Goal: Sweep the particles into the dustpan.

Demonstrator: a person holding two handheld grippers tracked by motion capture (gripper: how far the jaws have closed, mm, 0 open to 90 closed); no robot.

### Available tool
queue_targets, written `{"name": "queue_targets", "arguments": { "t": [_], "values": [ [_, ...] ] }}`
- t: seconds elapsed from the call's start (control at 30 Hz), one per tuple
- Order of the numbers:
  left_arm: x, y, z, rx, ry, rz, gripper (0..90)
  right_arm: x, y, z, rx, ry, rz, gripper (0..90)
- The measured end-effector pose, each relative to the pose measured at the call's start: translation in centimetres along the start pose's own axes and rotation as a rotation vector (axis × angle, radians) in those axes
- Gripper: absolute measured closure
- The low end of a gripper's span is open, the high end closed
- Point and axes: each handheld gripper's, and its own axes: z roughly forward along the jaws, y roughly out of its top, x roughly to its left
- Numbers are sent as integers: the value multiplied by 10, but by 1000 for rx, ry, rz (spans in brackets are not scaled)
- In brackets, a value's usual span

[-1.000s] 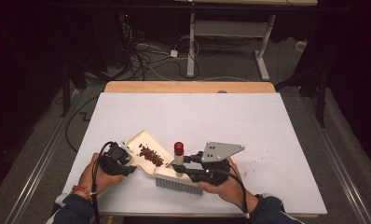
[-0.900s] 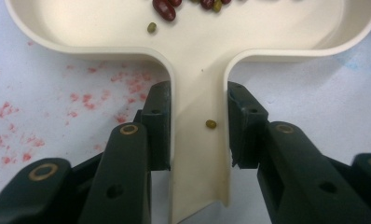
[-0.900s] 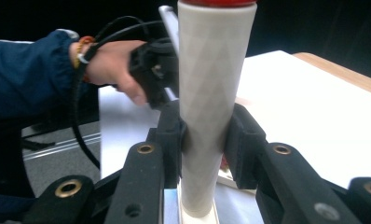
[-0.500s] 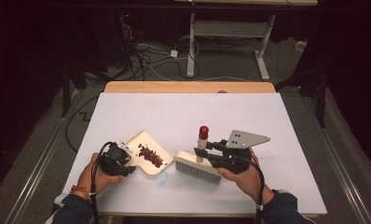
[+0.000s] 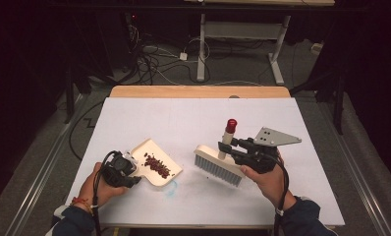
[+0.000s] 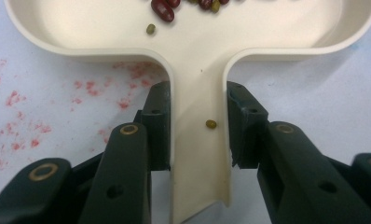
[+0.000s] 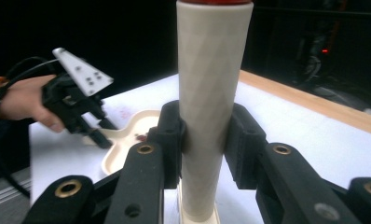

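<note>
I have the left tool [image 5: 129,173] clenched on the dustpan's handle [image 6: 200,140], jaws pressed against both sides of it. The dustpan [image 5: 156,169] lies flat near the worktop's front-left, with a small heap of red beans [image 5: 156,165] in it. My right tool [image 5: 231,150] grips the brush's upright pale handle [image 7: 211,116]. Over the last second I have carried the brush [image 5: 218,164] from right beside the pan's mouth toward the right edge; its bristles now sit well apart from the pan. No beans are visible on the worktop [image 5: 193,118], so I judge the sweeping done and the brush ready to be set aside.
</note>
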Motion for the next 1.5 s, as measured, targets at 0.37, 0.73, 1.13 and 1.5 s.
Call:
{"name": "queue_targets", "arguments": {
  "t": [0.37, 0.73, 1.13, 1.5],
  "values": [
    [-22, 1, -3, 15, -24, 85, 639, -9, -2, -26, 40, -106, -29, 704],
    [-46, 12, -2, 41, -43, 145, 639, 0, -17, -37, 111, -58, -20, 704],
    [-58, 26, 4, 54, -52, 154, 638, 32, -14, -10, 139, -21, -73, 703],
    [-65, 32, 7, 55, -45, 157, 638, 49, -14, -1, 123, 12, -80, 703]
  ]
}}
